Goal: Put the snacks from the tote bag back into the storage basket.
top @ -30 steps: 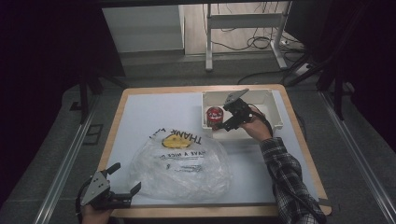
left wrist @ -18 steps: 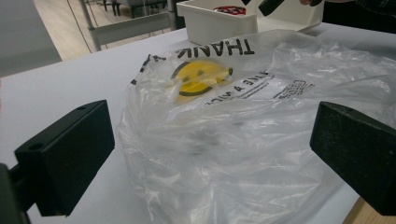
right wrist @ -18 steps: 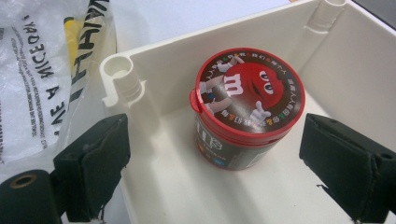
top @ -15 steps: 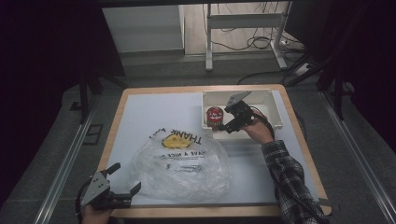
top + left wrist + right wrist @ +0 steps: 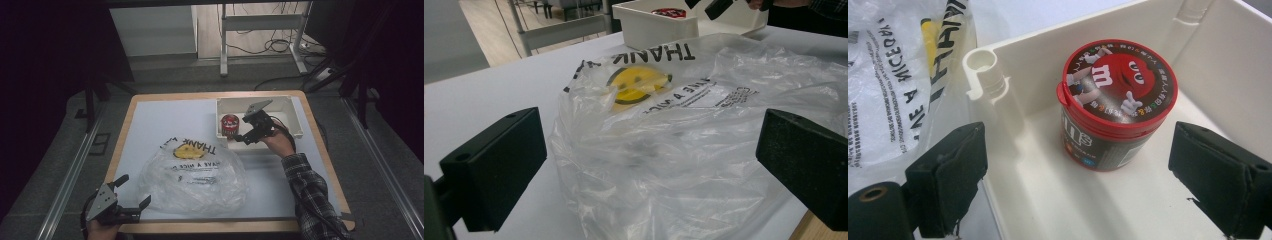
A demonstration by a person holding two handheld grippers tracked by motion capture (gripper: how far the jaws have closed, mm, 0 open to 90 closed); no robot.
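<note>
A red-lidded candy tub (image 5: 1118, 100) stands upright in the left end of a white bin (image 5: 998, 100); the high view shows the tub (image 5: 230, 125) in the bin (image 5: 290, 107) at the table's back right. My right gripper (image 5: 1078, 150) hovers open just short of the tub, pads clear of it, one jaw by the bin's near wall. In the high view this gripper (image 5: 242, 137) points at the tub from the right. A crumpled clear plastic bag (image 5: 195, 175) with a yellow smiley lies front centre. My left gripper (image 5: 134, 190) stands open at the bag's (image 5: 684, 140) near-left corner.
The white mat (image 5: 165, 125) is bordered by the wooden table edge (image 5: 225, 227), close behind the left gripper. The person's checked sleeve (image 5: 310, 190) crosses the table's right side. Beyond the table, a metal frame (image 5: 260, 30) and cables lie on the floor.
The right gripper has edged only slightly beside the tub, its jaws as wide as before. The left gripper and the bag have stayed put.
</note>
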